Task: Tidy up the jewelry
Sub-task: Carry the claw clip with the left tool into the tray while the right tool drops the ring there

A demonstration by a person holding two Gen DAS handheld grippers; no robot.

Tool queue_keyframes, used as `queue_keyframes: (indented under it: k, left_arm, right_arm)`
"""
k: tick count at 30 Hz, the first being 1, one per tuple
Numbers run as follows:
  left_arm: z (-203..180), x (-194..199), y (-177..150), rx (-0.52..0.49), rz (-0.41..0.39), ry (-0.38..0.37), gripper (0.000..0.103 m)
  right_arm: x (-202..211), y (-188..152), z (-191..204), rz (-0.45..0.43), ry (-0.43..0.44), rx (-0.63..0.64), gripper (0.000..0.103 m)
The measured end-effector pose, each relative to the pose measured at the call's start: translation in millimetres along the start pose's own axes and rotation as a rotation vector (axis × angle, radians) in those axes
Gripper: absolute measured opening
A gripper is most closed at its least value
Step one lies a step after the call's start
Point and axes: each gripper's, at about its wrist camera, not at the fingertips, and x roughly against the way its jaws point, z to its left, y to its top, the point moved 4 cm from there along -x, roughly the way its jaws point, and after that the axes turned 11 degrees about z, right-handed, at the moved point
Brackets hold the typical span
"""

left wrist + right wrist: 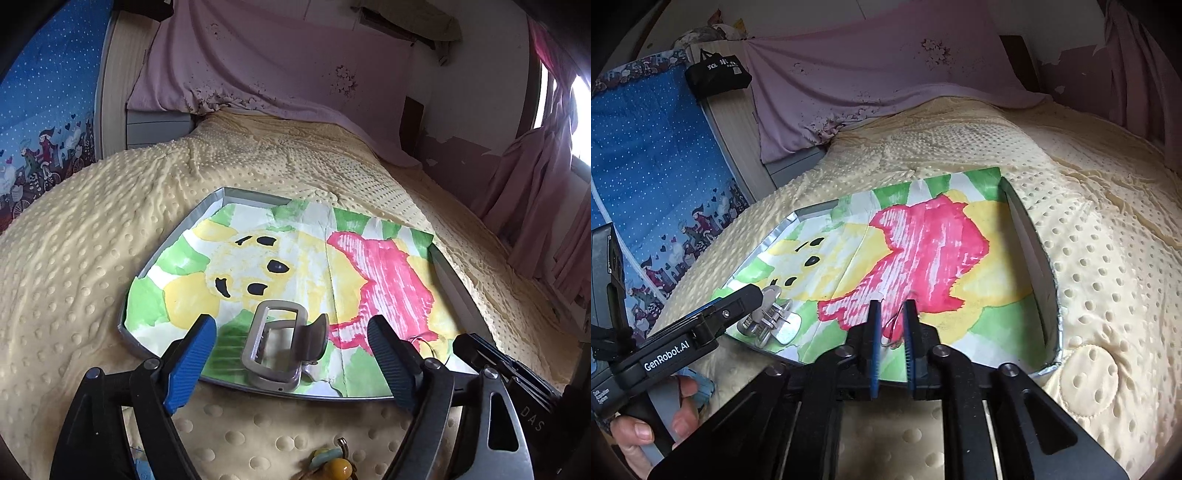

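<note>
A grey hair claw clip (275, 343) lies on the painted paper lining of a shallow silver tray (218, 197). My left gripper (291, 323) stands open around it, with a gap between each blue pad and the clip. In the right wrist view the same clip (772, 314) sits at the tray's (1049, 363) near left corner, beside the left gripper's finger (744, 301). My right gripper (892, 306) hovers over the tray's front edge, its jaws a narrow slit apart. A thin dark cord (892, 326) lies on the paper between them, and the pads do not press on it.
The tray rests on a cream dotted blanket (92, 258) over a bed. A beaded yellow trinket (332, 467) lies on the blanket just below the left gripper. A pink sheet (868, 74) hangs behind, a blue patterned cloth (657, 166) at the left. A hand (646, 432) holds the left gripper's handle.
</note>
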Motion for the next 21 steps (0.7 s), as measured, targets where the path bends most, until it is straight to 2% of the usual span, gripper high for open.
queue_keyframes:
  k: [1, 2, 6, 9, 12, 15, 18, 21]
  left_arm:
    - [-1, 5, 0, -0.001, -0.015, 0.001, 0.090]
    - [-2, 10, -1, -0.001, -0.031, 0.001, 0.094]
    - [-6, 26, -5, -0.013, -0.065, 0.017, 0.097]
    - [-6, 36, -8, -0.014, -0.084, 0.031, 0.100]
    - [-5, 46, -14, -0.017, -0.114, 0.044, 0.103]
    - [-6, 53, -18, -0.030, -0.130, 0.064, 0.103]
    - [-5, 64, -24, -0.031, -0.153, 0.072, 0.103]
    - [-3, 75, -30, -0.035, -0.183, 0.082, 0.103]
  right_arm:
    - [6, -1, -1, -0.017, -0.001, 0.001, 0.035]
    - [12, -2, -1, -0.036, -0.002, 0.000, 0.040]
    - [33, -5, -2, -0.085, -0.021, 0.013, 0.043]
    - [46, -7, -1, -0.120, -0.039, 0.019, 0.054]
    - [59, -10, -1, -0.151, -0.053, 0.031, 0.060]
    - [70, -14, -2, -0.174, -0.062, 0.033, 0.072]
    - [82, -18, -1, -0.201, -0.066, 0.040, 0.077]
    - [94, -22, 0, -0.228, -0.087, 0.057, 0.086]
